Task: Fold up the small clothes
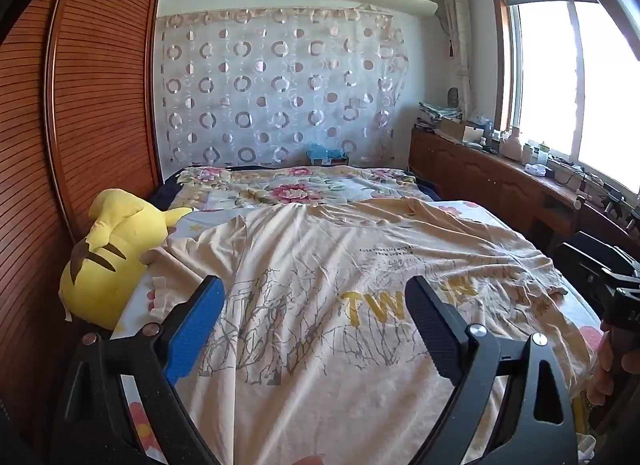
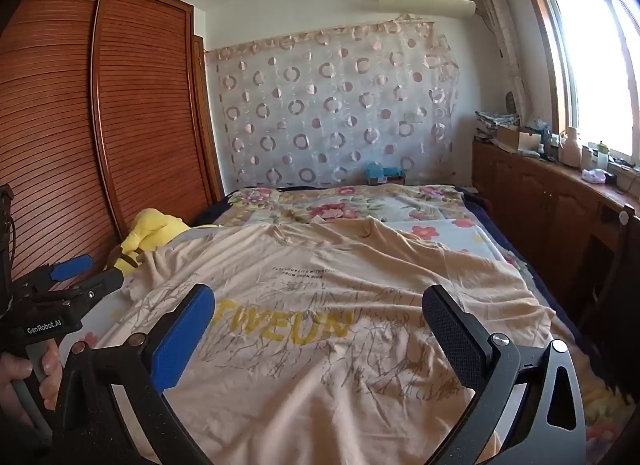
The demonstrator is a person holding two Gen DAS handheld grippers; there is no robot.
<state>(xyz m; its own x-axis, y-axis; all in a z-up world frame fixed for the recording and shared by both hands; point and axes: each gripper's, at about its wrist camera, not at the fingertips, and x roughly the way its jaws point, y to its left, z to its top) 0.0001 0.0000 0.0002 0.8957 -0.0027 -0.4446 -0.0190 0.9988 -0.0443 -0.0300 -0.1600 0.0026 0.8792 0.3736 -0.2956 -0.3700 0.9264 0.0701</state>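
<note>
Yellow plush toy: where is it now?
In both wrist views the yellow plush toy lies at the bed's left edge, against the wooden wardrobe, touching the beige T-shirt.

Wrinkled matt cotton T-shirt point(image 1: 320, 265) beside a glossy slatted wooden wardrobe point(image 1: 100, 85).

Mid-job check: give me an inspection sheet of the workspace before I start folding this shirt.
Surface: bed with a floral sheet, mostly covered by the shirt.
Job's things: beige T-shirt spread flat and wrinkled, print side up, collar at the far end; no fold made yet.
Clutter: yellow plush toy at the shirt's left edge, touching a sleeve.
Grippers: left gripper and right gripper both open above the shirt's hem, holding nothing.
Cables: nothing seen on the bed.
Surroundings: wooden wardrobe on the left, cluttered low cabinet under the window on the right.
</note>
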